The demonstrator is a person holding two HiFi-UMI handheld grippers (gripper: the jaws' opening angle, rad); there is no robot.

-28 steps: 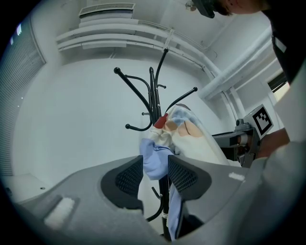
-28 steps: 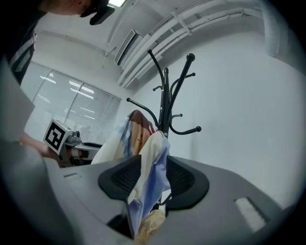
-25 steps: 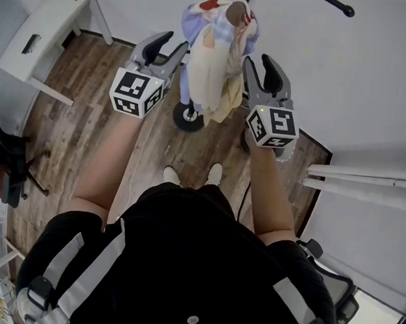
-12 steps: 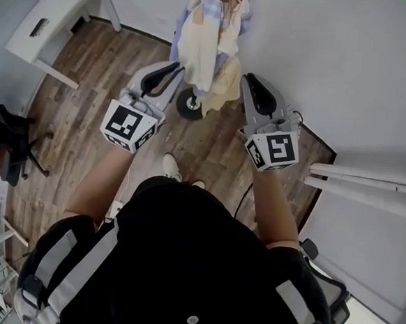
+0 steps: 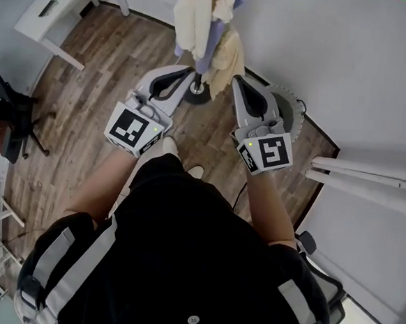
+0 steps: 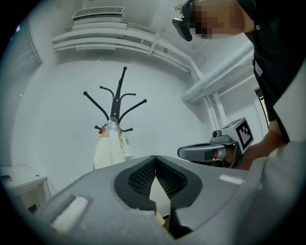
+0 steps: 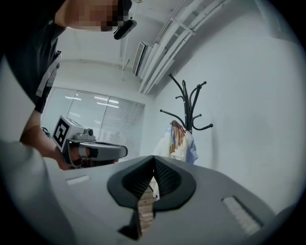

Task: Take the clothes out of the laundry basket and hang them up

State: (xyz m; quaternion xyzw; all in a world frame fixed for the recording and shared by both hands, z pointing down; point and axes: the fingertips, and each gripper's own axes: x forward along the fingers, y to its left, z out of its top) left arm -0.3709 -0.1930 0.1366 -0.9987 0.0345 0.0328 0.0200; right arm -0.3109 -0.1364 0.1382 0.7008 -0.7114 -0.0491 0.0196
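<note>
The left gripper (image 5: 190,71) and right gripper (image 5: 236,79) have backed off the hung clothes (image 5: 200,14), top centre. Both pairs of jaws have just closed, empty.

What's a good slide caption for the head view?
Facing a coat rack hung with clothes, the person holds out the left tool and right tool, both just closed on nothing.

clothes (image 5: 194,14): on coat rack (image 6: 114,98) | rack: before wall (image 5: 338,49) | desk (image 5: 57,10): left of rack

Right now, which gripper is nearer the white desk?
Left. The left gripper is on the side of the coat stand toward the white desk; the right gripper is on its far side.
</note>
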